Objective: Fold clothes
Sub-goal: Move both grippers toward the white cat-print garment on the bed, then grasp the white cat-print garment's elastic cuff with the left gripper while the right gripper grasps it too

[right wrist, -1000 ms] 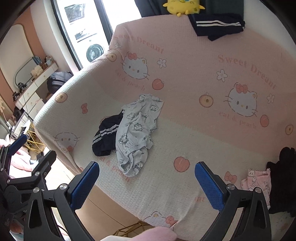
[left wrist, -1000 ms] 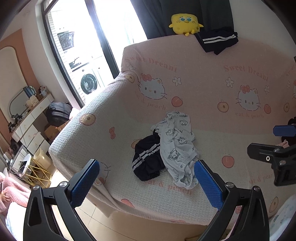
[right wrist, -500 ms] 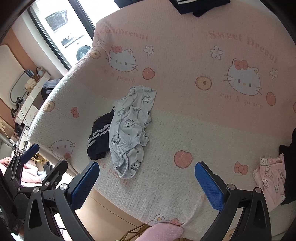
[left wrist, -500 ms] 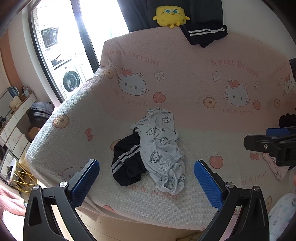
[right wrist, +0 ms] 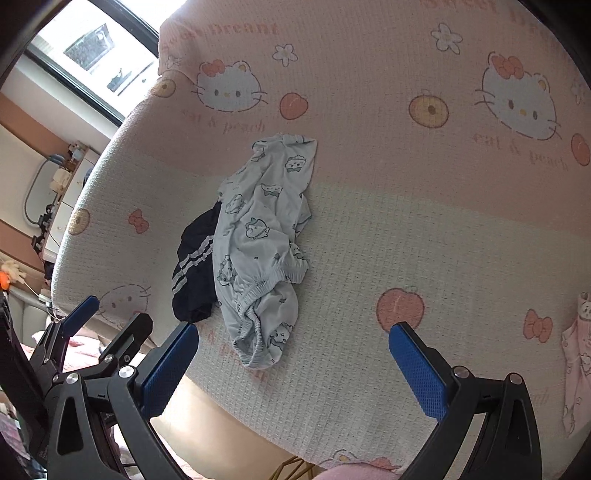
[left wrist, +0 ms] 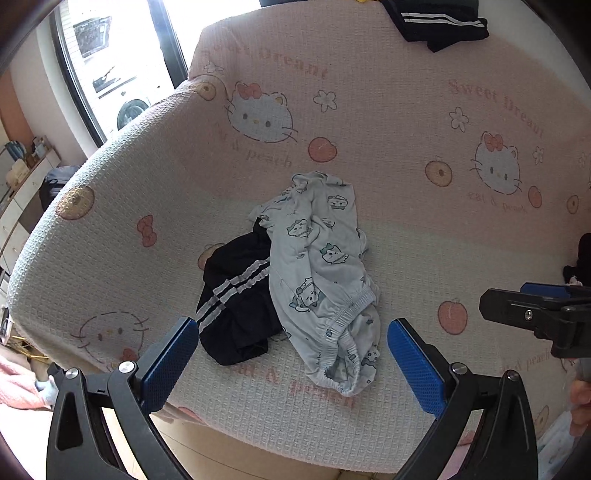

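From the left wrist view, the left gripper (left wrist: 291, 360) has its blue-padded fingers spread wide apart with nothing between them, held over the near edge of a sofa draped in a pink and cream waffle-knit cover printed with cartoon cats and peaches (left wrist: 424, 229). On the seat, in the middle, lies a crumpled pair of pale blue cartoon-print trousers with an elastic waistband (left wrist: 321, 269), its waistband toward the near edge; it overlaps the right side of a bunched black garment with white stripes (left wrist: 232, 299). Another black striped garment (left wrist: 439, 22) hangs over the top of the backrest at the far right. The right gripper (left wrist: 535, 314) juts in at the right edge. From the right wrist view, the right gripper (right wrist: 293, 363) is likewise wide apart and empty, near the seat's front edge; the pale trousers (right wrist: 258, 236) sit left of centre, atop the black garment (right wrist: 194, 273). A pink printed garment (right wrist: 578, 365) lies at the far right edge, and the left gripper (right wrist: 103, 325) shows at lower left.
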Demonstrator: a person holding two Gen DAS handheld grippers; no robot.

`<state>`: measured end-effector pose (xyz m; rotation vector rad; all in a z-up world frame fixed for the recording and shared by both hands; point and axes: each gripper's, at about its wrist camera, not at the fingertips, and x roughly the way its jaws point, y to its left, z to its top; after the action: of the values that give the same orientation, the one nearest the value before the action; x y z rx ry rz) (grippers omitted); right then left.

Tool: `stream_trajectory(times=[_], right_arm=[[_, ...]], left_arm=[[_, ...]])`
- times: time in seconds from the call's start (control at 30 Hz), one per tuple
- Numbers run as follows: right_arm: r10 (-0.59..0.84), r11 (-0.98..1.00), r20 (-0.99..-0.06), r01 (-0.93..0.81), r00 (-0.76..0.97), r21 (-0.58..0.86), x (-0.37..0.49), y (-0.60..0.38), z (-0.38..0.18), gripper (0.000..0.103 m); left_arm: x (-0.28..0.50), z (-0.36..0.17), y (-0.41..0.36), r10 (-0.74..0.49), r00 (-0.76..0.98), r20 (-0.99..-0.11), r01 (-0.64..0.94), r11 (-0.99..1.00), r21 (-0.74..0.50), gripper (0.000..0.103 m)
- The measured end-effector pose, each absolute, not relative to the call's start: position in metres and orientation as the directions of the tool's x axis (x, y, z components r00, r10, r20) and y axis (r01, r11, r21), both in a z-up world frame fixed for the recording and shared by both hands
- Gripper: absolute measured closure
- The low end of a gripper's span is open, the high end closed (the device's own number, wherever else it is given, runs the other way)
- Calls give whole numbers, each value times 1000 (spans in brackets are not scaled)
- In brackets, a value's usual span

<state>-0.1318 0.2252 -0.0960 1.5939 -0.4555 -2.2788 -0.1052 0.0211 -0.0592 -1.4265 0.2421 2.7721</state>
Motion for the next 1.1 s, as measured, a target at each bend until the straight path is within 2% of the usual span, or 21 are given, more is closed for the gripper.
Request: stream_trajectory(times=[0.17, 0.4, 0.47, 0.53, 0.67, 0.8, 1.0, 1.1], right_arm=[[-505, -857, -794, 88, -338, 508, -138, 223, -111, 0], [-530, -842, -799, 63, -283, 536, -144, 223, -160, 1], [-523, -848, -809, 69, -267, 525, -146, 220, -173, 12], [-507, -860, -825, 75, -249, 505, -149, 215, -185, 18], [-494, -869, -841, 88, -221, 488, -155, 204, -200, 18], [-546, -836, -814, 63, -196, 545, -163, 198, -210, 18], [-703, -686, -689, -90, -176, 722, -170, 208, -232, 18], [-698, -681, -691, -124, -187, 722, -173, 210, -237, 19]], left_arm=[[-114, -71, 17, -56, -574, -817, -65, -991, 114, 0], [-119, -115, 19, -26, -487, -873, -82, -994, 75, 0], [-119, -130, 19, -24, -463, -886, -84, -994, 71, 0], [-120, -144, 16, -21, -440, -898, -83, -995, 63, 0], [-120, -163, 10, 5, -410, -912, -77, -997, 29, 0], [-120, -175, 5, 8, -398, -917, -54, -998, 15, 0], [-122, -200, 1, -6, -366, -931, -46, -999, 24, 0], [-121, -208, 0, -15, -366, -931, -50, -998, 36, 0]])
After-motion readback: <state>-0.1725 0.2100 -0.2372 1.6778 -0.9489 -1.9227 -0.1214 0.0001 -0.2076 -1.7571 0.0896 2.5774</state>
